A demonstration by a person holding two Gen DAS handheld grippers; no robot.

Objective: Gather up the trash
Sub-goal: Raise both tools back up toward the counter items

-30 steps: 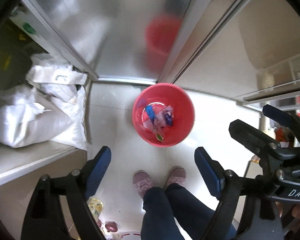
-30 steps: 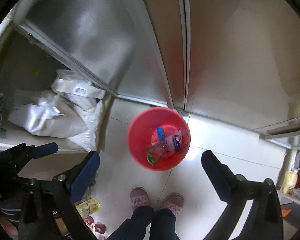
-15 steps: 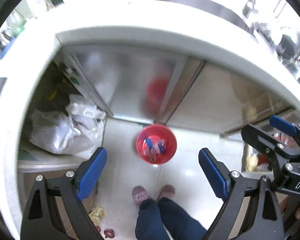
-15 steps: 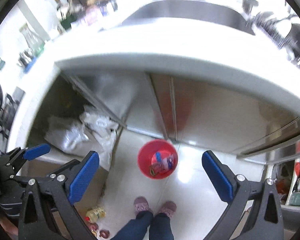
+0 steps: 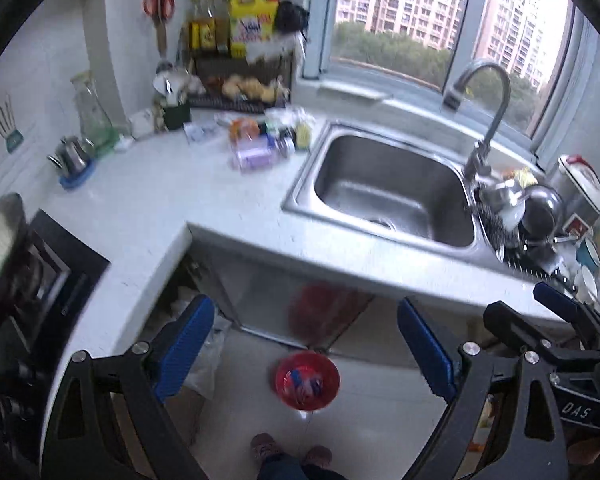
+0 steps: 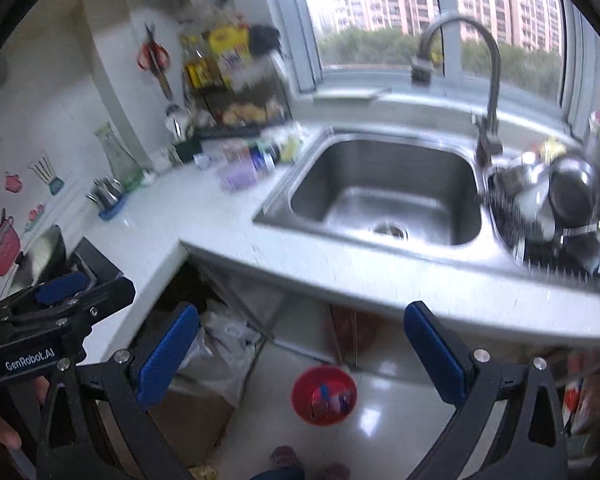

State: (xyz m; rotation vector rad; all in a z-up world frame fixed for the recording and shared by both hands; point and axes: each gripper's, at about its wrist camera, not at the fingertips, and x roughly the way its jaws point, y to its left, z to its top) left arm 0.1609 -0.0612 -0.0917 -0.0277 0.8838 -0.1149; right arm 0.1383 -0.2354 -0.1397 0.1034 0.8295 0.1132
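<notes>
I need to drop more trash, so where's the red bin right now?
The red bin sits on the floor below the counter edge, in front of the cabinet under the sink, low and central in both wrist views, just ahead of the person's feet.

"GenRobot.AI" — left claw [image 6: 60,312]; "DAS" — right claw [image 5: 556,344]

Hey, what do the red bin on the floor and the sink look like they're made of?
The red bin looks like plastic: uniform saturated red with a thin, smoothly moulded rim, though blur hides the finer finish. The sink looks like brushed stainless steel: grey metallic basin with soft, streaky reflections, matching the faucet.
</notes>
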